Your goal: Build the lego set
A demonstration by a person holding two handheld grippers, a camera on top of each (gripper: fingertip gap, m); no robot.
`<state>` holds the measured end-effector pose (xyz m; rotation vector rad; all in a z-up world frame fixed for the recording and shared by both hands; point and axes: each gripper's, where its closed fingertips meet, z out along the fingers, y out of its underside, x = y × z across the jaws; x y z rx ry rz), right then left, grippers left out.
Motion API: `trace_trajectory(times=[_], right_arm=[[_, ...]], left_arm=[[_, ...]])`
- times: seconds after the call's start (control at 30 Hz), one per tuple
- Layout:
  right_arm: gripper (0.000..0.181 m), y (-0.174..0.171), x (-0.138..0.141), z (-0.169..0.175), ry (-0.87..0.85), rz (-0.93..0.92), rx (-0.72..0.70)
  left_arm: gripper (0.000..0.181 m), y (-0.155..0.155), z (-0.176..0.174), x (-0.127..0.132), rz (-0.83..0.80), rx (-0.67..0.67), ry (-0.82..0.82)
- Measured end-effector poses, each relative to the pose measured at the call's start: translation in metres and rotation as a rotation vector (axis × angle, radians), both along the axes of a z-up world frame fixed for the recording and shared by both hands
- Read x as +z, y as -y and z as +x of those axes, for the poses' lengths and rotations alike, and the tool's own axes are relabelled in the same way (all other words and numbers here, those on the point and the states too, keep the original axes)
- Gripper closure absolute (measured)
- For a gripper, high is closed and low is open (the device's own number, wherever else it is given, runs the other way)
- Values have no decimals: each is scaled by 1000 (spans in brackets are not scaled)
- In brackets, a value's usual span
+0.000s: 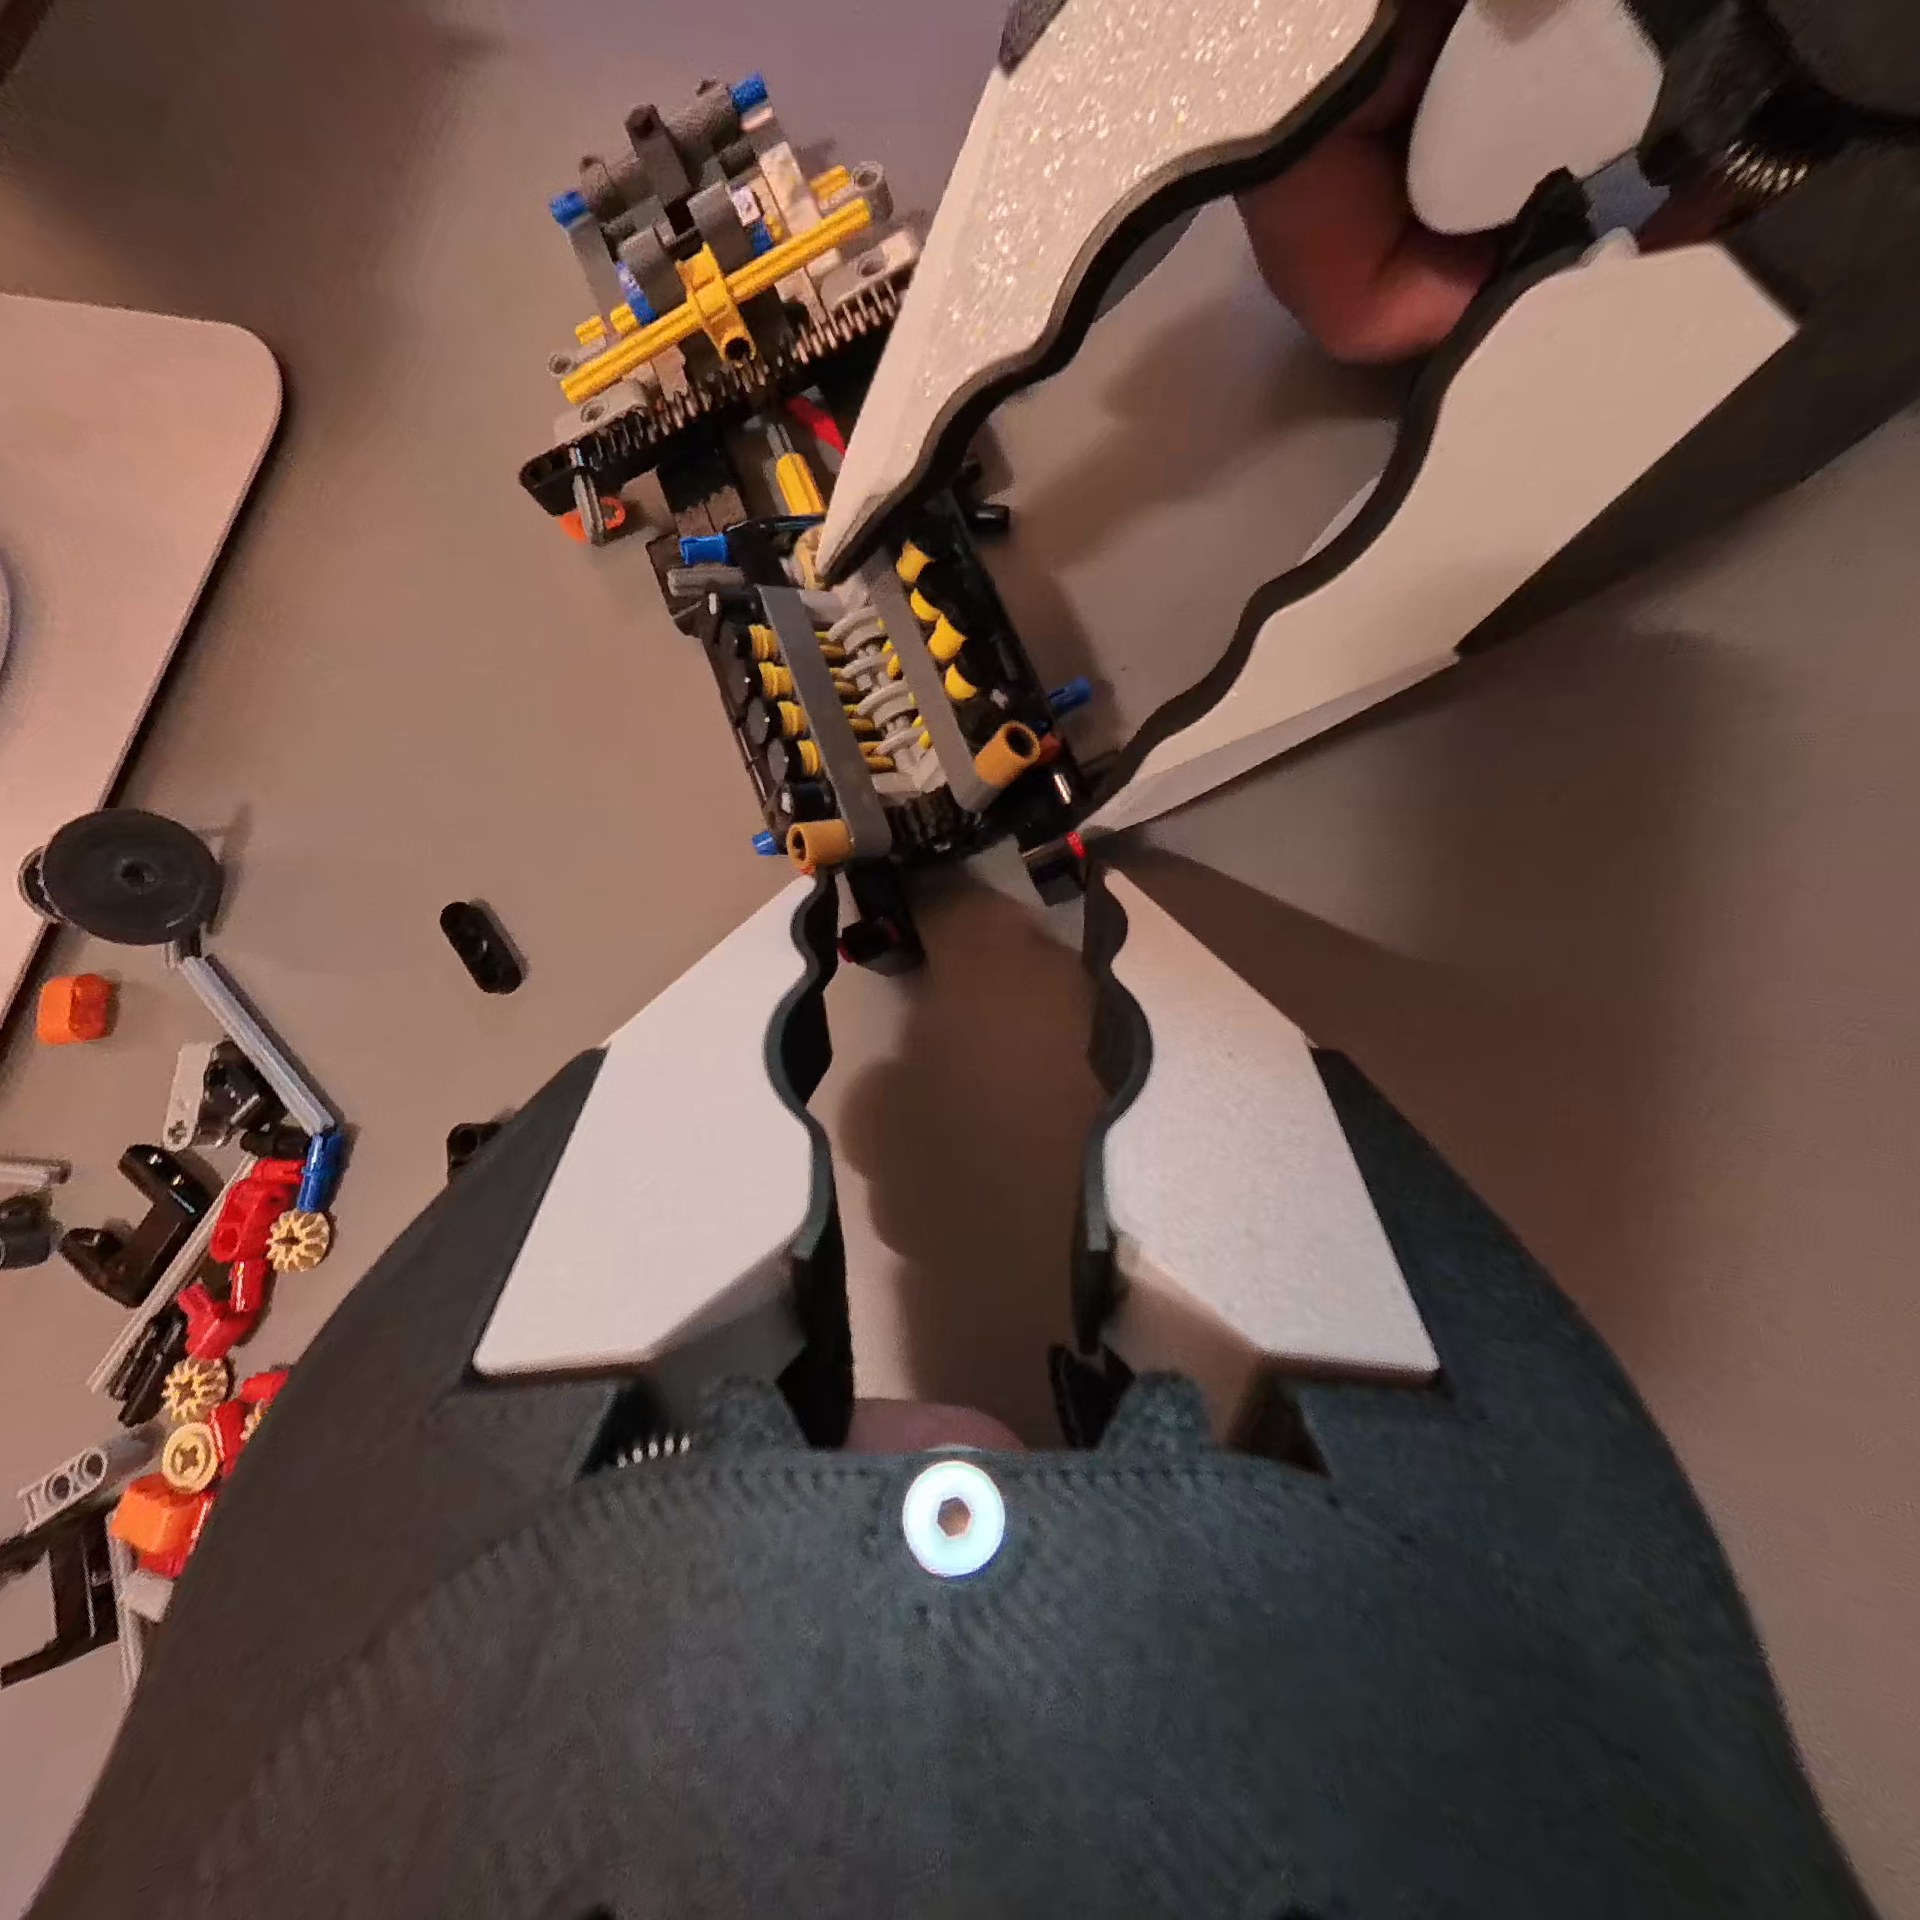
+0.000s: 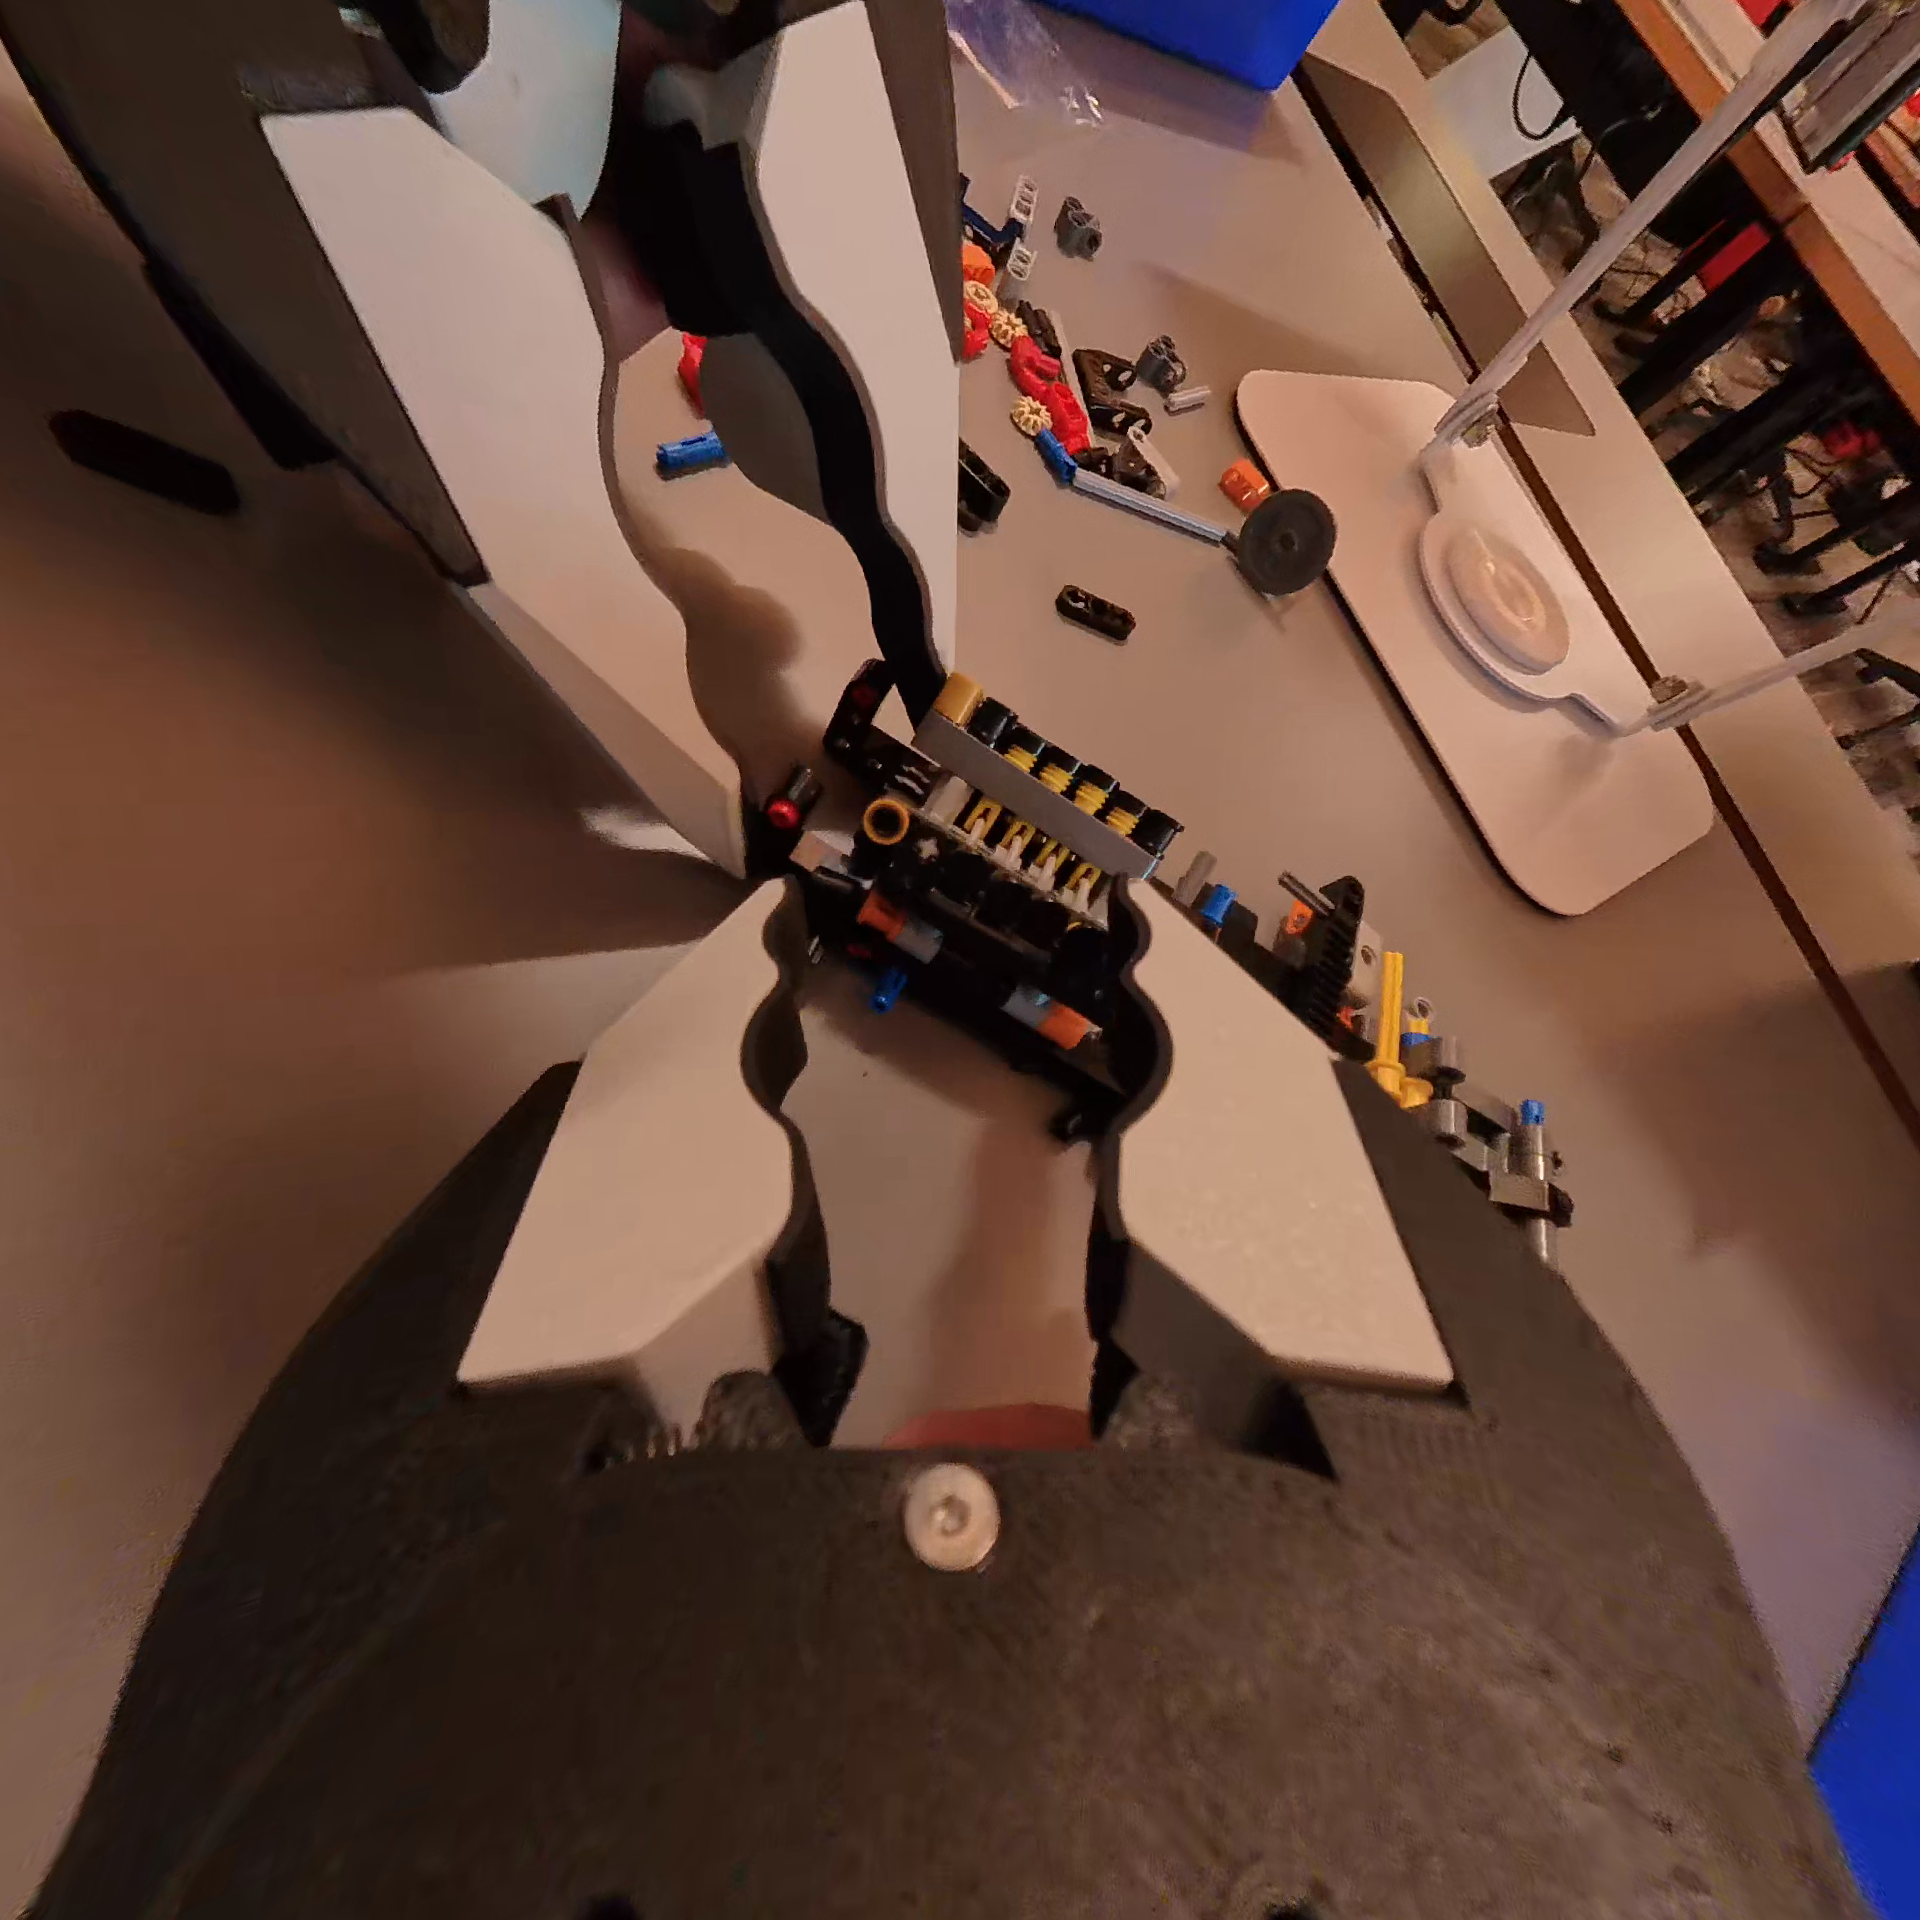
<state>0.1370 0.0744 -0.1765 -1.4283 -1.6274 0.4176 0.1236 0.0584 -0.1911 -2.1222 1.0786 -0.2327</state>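
A long Lego Technic model [image 1: 862, 675] lies on the grey table, with a black, grey and yellow engine block at its near end and a yellow axle [image 1: 717, 291] at its far end. My left gripper [image 1: 956, 878] has its fingertips on either side of the model's near end, against black end pieces. My right gripper [image 1: 961, 686] comes in from the upper right and spans the engine block, both tips touching it. In the right wrist view the engine block [image 2: 1039, 821] sits between the fingers of my right gripper [image 2: 951, 899], and the left gripper [image 2: 840, 767] reaches in from above.
A pile of loose red, black, tan and grey parts [image 1: 208, 1278] lies left of the left gripper. Nearby are a black wheel on a grey beam [image 1: 130, 878], a small black beam [image 1: 480, 943] and an orange piece [image 1: 75, 1008]. A pale board [image 2: 1455, 623] lies beyond, near the table edge.
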Motion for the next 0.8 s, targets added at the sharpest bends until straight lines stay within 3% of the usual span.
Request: trace_trajectory(times=[0.53, 0.8], right_arm=[[128, -1, 2, 2, -23, -63, -13], [119, -4, 12, 24, -30, -57, -55]], left_arm=[[134, 0, 1, 0, 12, -2, -4], [131, 1, -7, 1, 6, 4, -4]])
